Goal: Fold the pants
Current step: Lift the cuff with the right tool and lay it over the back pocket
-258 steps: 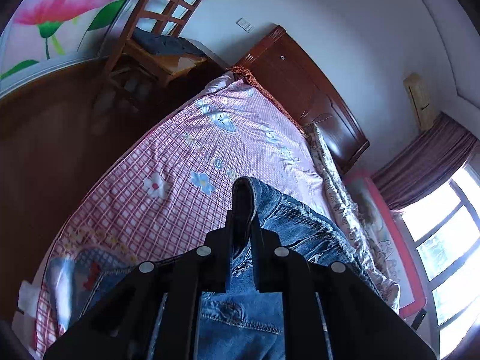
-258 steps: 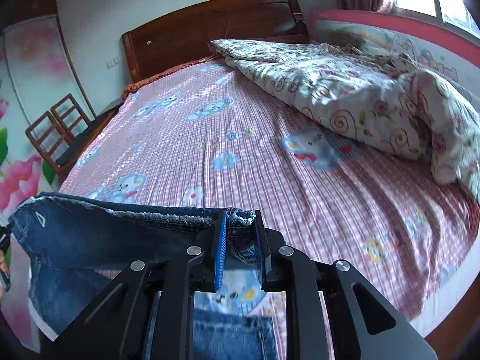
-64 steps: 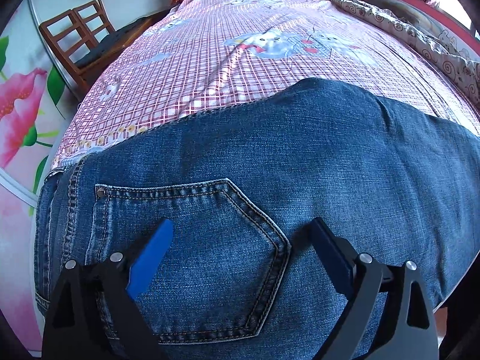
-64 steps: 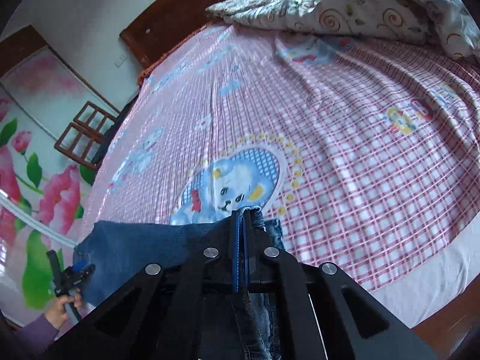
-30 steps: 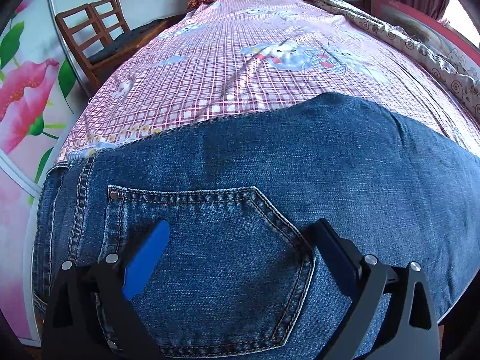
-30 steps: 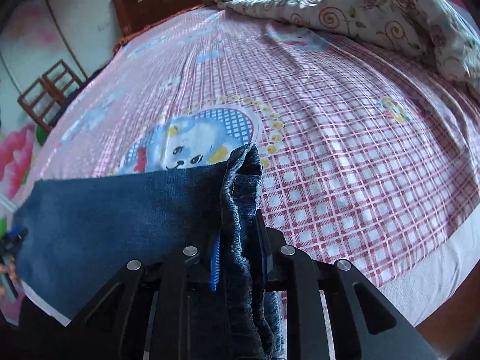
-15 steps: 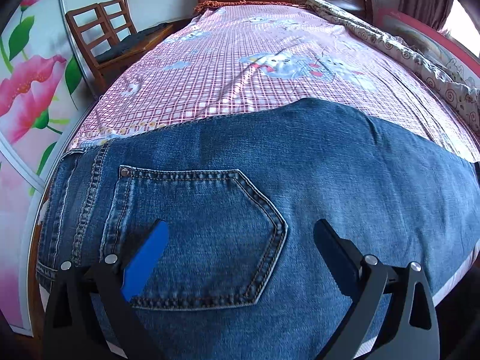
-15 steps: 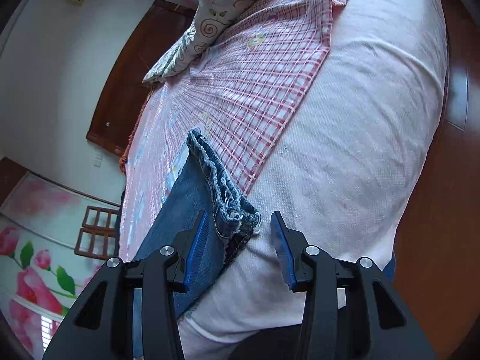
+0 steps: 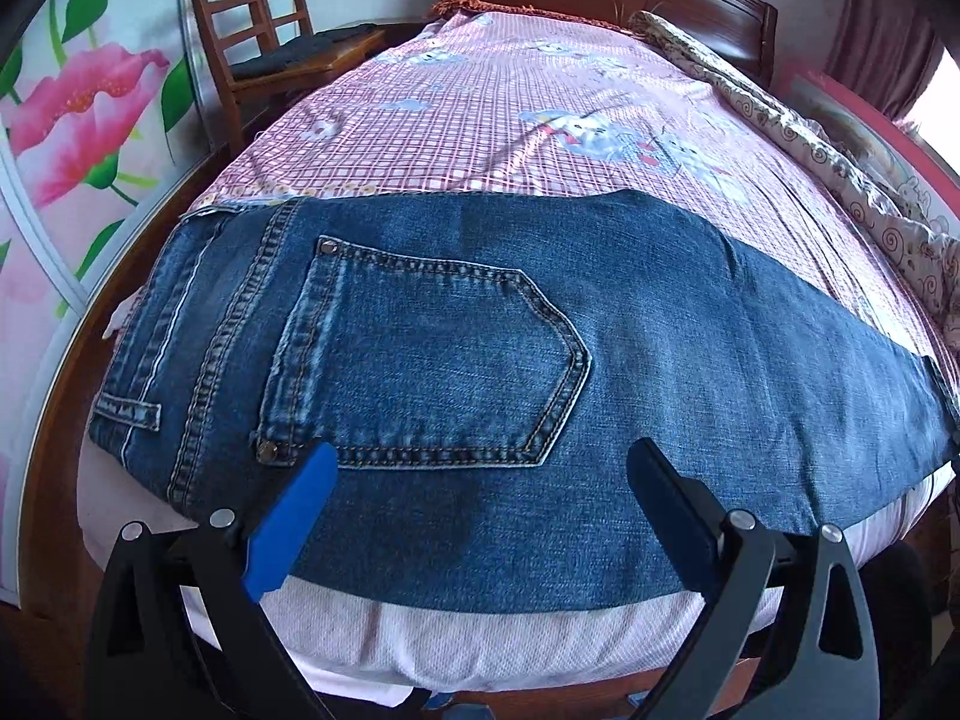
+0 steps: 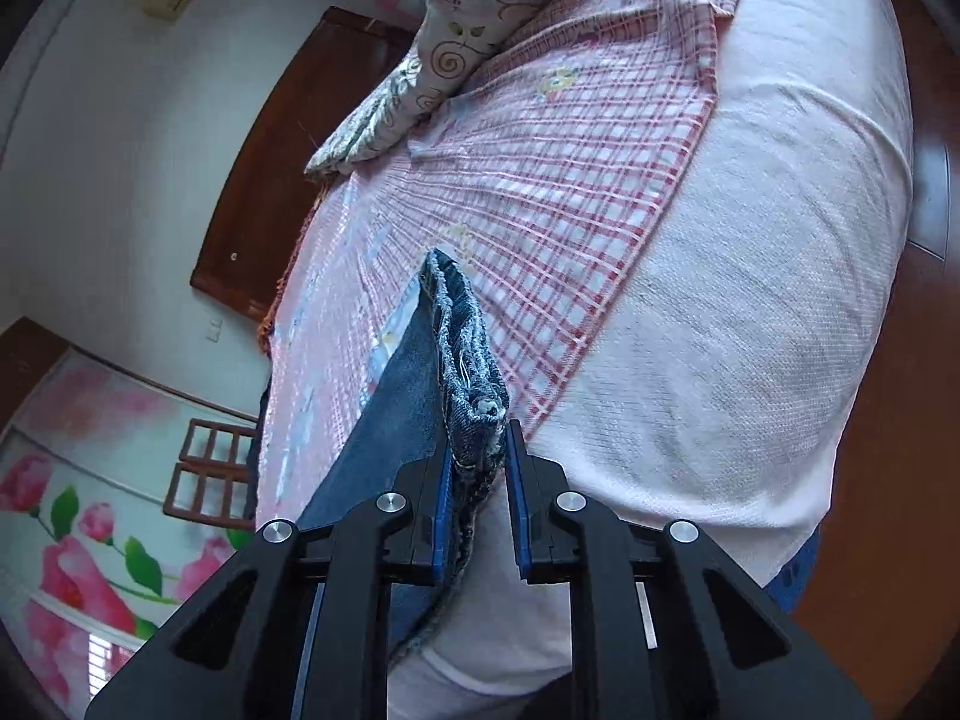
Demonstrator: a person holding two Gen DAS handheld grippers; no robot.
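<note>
Both views are lit by soft daylight. In the left wrist view a blown-out white glare is seen at the right edge, beside the dark red curtain (image 9: 870, 18). The folded blue denim pants (image 9: 540, 372) are sharp and evenly lit. Strong fisheye bending and dark corners are seen; the pink flower mural (image 10: 72, 546) is blurred.

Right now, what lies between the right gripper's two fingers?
The frayed hem of the jeans, seen in the right wrist view. The right gripper is part open around it, the right finger clear of the denim.
</note>
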